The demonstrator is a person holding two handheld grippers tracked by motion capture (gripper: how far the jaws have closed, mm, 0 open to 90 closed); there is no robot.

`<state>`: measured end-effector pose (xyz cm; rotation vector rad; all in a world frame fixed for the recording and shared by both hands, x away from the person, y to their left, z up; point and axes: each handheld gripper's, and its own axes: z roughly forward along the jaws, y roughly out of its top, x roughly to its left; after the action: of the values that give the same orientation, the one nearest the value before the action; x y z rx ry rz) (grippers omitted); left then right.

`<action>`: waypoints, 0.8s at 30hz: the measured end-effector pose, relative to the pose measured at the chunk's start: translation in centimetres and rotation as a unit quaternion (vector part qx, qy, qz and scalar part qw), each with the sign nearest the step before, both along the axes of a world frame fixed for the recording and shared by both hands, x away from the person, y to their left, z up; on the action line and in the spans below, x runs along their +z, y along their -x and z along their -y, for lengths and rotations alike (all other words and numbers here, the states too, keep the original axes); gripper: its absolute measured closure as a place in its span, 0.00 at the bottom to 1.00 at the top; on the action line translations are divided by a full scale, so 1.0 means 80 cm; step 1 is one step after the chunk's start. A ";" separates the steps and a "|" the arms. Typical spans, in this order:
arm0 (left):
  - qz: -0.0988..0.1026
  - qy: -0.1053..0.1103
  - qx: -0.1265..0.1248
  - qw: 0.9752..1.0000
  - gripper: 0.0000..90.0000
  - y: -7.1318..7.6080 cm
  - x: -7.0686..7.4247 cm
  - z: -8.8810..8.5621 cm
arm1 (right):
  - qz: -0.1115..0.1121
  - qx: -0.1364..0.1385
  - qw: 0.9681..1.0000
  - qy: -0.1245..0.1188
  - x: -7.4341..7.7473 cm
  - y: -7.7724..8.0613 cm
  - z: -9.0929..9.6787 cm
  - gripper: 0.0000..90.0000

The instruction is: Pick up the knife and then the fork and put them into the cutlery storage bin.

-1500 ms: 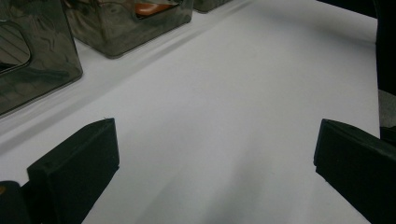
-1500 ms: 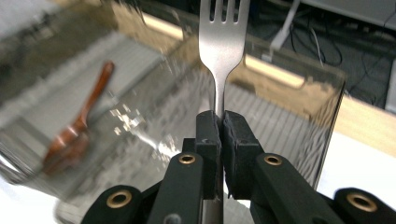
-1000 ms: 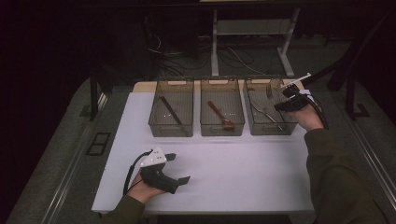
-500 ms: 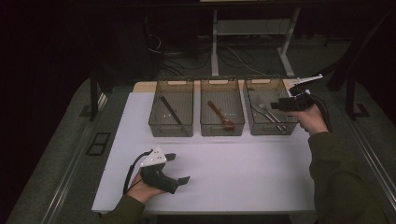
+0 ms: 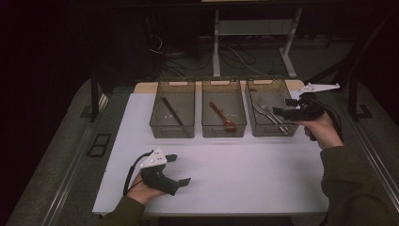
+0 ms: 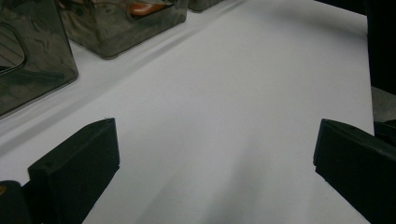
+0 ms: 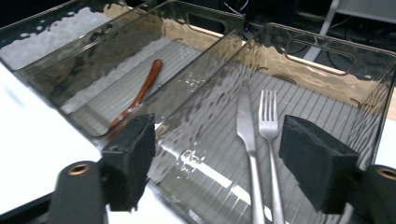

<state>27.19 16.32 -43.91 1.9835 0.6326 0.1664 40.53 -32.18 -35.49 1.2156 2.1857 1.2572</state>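
At the left of the high view, the left gripper [image 5: 181, 169] is held low over the white table [image 5: 244, 174] by the left hand [image 5: 141, 188], well short of the bins; its jaws are seen wide apart in the left gripper view, with only bare table between them. Behind it, three clear bins are lined up side by side along the far edge. In the left bin [image 5: 172, 114] a dark stick-like utensil [image 5: 172, 111] is laid on a slant. In the middle bin [image 5: 223, 114] a brown spoon [image 5: 222, 116] is laid flat, its bowl toward the near wall. In the right bin [image 5: 269, 113] a knife [image 5: 264, 114] and a fork [image 5: 273, 113] are laid side by side, lengthwise, just beside one another; in the right gripper view the knife [image 7: 247, 140] lies left of the fork [image 7: 270, 140], both flat on the ribbed floor. At the right, the right gripper [image 5: 280, 107] is held by the right hand [image 5: 322, 129] at the bin's right wall, above the cutlery and pointing leftward. Its jaws have just been opening and stand apart; nothing is clamped between them, and the knife and fork are seen below, through the gap.
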 end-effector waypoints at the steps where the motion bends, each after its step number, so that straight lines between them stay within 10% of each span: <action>1: 0.000 0.001 0.002 1.000 0.00 0.000 0.000 0.000 | 0.006 0.002 1.000 0.002 0.001 0.007 -0.002 0.26; 12: 0.003 0.002 0.009 1.000 0.00 -0.001 0.000 -0.001 | 0.053 0.019 0.998 -0.012 -0.018 0.079 -0.032 0.19; 24: 0.006 0.006 0.019 1.000 0.00 0.000 0.002 -0.003 | 0.033 0.046 0.998 -0.018 -0.070 0.142 -0.040 0.16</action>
<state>27.23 16.59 -43.78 1.9590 0.6624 0.1965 29.19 -28.95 -41.08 1.0810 2.2034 1.3585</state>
